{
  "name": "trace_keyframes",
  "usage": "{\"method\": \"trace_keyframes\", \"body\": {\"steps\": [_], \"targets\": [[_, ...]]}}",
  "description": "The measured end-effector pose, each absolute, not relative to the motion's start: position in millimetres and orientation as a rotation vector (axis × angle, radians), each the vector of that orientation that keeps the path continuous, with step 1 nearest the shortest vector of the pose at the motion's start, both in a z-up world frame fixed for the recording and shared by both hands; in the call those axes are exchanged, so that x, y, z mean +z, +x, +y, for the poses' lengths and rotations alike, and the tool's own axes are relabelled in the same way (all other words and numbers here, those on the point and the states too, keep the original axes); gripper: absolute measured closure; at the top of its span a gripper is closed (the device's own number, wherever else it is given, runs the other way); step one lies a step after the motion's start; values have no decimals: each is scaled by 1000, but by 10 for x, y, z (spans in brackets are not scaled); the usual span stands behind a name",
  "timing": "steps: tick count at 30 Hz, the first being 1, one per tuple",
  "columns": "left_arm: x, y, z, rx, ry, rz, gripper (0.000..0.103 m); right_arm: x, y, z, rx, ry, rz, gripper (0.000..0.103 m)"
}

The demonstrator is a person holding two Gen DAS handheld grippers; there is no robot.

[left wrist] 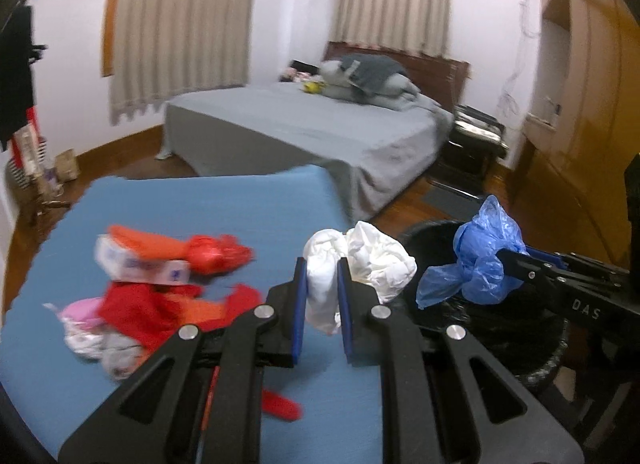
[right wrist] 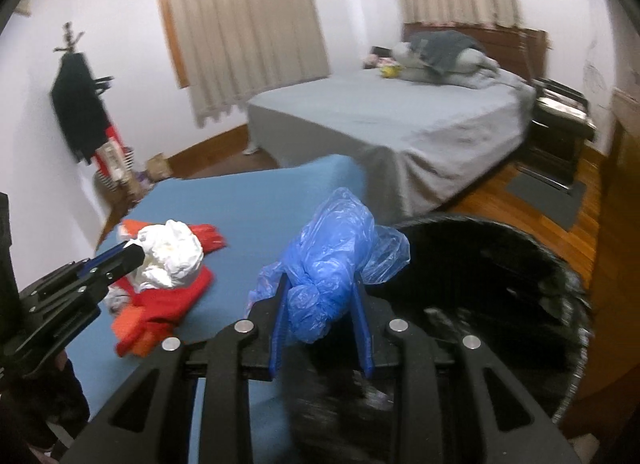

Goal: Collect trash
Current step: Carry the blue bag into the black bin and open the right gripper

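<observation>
The left gripper clamps a crumpled white wad near the blue table's right edge; the right gripper pinches a crinkled blue plastic bag above the black bin's rim.

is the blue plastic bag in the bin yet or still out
Out. The blue plastic bag is clamped in the right tongs, held in the air beside the rim of the black bin, not yet dropped inside.

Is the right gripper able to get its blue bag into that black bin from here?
Probably yes. The right gripper is shut on the blue bag right at the rim of the open black bin, and nothing stands between them.
</observation>
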State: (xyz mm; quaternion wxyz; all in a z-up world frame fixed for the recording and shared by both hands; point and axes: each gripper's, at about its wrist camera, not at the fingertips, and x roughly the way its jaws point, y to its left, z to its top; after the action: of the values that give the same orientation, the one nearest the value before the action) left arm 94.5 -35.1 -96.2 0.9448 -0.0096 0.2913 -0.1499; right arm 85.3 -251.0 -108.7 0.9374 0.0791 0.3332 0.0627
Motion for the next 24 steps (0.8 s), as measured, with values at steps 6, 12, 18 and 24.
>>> {"method": "trace_keyframes", "body": {"steps": [6,12,18,24], "targets": [[-1098,1036,-919,-434,11,635,89,-1231,707,-2995,3,189,700,72],[-1276,1165,-1385,-549,34,690,82,-1348,535,-3346,-94,221,720,65],[-1382,1193,-1542,-583,47,702,54,-1315,471,-3489,-140,229,708,50],[-1274,1143,-1298,-506,45,646,39,-1205,526,-3373,-133,220,675,20]]}}
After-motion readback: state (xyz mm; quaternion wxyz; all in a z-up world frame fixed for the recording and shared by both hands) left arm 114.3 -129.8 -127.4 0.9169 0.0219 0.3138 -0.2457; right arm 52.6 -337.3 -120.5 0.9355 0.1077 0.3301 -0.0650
